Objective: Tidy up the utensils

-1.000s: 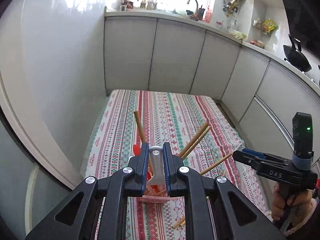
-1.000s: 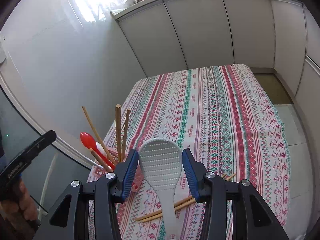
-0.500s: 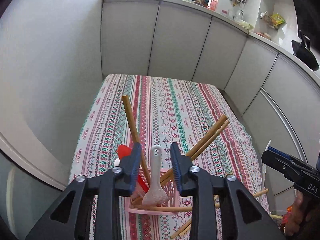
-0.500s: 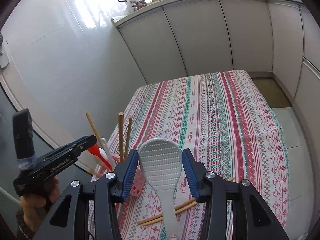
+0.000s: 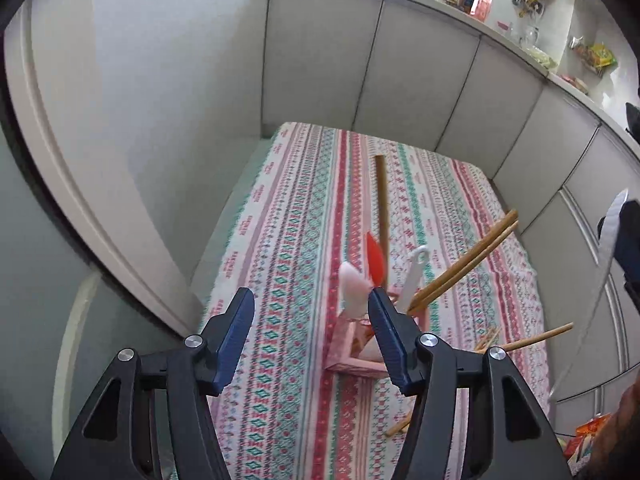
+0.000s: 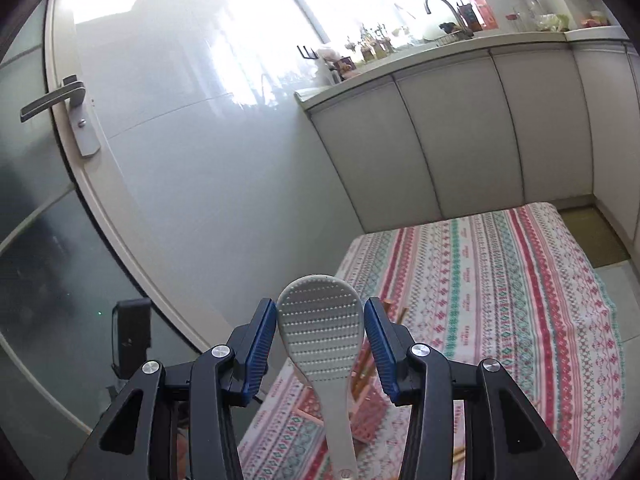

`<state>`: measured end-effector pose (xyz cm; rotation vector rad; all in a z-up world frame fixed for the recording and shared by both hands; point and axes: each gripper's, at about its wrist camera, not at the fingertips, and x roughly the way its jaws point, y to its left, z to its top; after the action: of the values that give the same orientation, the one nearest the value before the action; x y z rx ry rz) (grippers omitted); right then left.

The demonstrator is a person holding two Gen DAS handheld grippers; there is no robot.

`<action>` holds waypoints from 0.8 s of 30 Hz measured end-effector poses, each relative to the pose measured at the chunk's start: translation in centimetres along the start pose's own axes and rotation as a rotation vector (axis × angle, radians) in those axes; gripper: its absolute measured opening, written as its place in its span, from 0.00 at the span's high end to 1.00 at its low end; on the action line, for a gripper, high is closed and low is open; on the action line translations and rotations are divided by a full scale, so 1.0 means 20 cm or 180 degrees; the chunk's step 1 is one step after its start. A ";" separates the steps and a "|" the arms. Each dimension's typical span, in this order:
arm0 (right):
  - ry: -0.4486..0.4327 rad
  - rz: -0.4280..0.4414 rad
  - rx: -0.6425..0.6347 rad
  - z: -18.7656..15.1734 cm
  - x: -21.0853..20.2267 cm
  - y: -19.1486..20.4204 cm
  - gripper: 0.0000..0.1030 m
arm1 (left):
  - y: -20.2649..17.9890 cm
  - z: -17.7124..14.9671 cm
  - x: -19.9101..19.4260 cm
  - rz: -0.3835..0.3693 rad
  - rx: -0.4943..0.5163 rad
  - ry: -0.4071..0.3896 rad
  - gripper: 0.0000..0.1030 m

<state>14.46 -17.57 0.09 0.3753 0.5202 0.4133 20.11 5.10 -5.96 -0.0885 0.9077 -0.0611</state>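
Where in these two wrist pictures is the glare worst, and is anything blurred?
Right wrist view: the window above the counter is blown out and throws bright glare on the glossy wall; the rice paddle is sharp. Left wrist view: lighting is even, but the pink holder and its utensils are motion-smeared, and the cabinets bow from fisheye distortion.

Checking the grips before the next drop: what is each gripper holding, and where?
The right gripper holds the white rice paddle by the edges of its head. The left gripper holds nothing; its jaws are opening.
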 end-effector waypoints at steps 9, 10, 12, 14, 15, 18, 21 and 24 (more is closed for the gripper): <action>-0.0217 -0.0174 -0.0020 -0.16 0.36 0.13 0.55 | 0.19 -0.08 0.14 0.0232 -0.0051 0.0449 0.40; -0.0235 -0.0258 -0.0043 -0.18 0.40 0.14 0.55 | 0.20 -0.09 0.15 0.0252 -0.0059 0.0486 0.40; -0.0431 -0.0532 -0.0252 -0.20 0.44 0.18 0.55 | 0.23 -0.09 0.17 0.0289 -0.0072 0.0524 0.40; -0.0595 -0.0706 -0.0393 -0.22 0.47 0.22 0.55 | 0.24 -0.10 0.18 0.0327 -0.0065 0.0529 0.40; -0.0658 -0.0763 -0.0423 -0.22 0.48 0.23 0.55 | 0.24 -0.09 0.19 0.0335 -0.0057 0.0530 0.40; -0.0797 -0.0913 -0.0496 -0.23 0.48 0.25 0.55 | 0.25 -0.09 0.19 0.0342 -0.0043 0.0538 0.40; -0.0886 -0.1000 -0.0627 -0.25 0.48 0.28 0.55 | 0.24 -0.09 0.20 0.0304 -0.0027 0.0563 0.40; -0.0899 -0.0971 -0.0712 -0.26 0.48 0.30 0.54 | 0.23 -0.09 0.21 0.0288 0.0001 0.0578 0.40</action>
<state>17.50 -6.72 -5.29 0.1305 0.2455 0.1172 21.36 9.24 -10.73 -0.0419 1.0921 0.0154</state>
